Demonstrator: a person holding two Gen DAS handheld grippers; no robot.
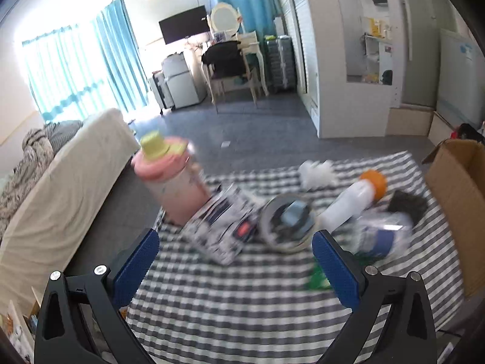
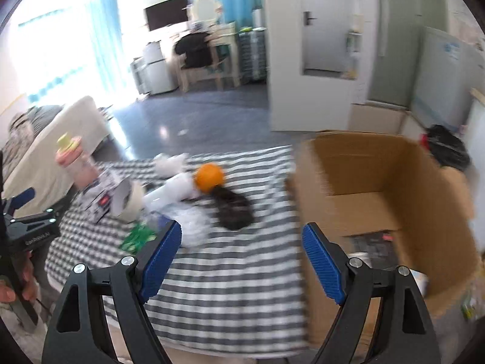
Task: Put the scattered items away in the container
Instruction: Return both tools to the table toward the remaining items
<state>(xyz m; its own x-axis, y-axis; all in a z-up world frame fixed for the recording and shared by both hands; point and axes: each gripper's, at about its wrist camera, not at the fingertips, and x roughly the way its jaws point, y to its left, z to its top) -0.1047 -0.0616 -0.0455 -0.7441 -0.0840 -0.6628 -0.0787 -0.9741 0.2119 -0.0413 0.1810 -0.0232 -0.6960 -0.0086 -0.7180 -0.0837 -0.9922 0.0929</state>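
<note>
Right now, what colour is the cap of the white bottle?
Orange cap on the white bottle; right wrist view shows it best.

On the checked cloth I count these things, one of each kind. There is one pink bottle with a yellow-green cap, at the far left corner. There is one printed packet beside it, and one roll of tape. There is one white bottle with an orange cap, and one dark furry thing toward the right edge. There is one white fluffy thing at the far edge. One clear plastic bag lies there, and one small green thing. Beyond the right edge stands one cardboard box. What lies inside it is too blurred to count.
</note>
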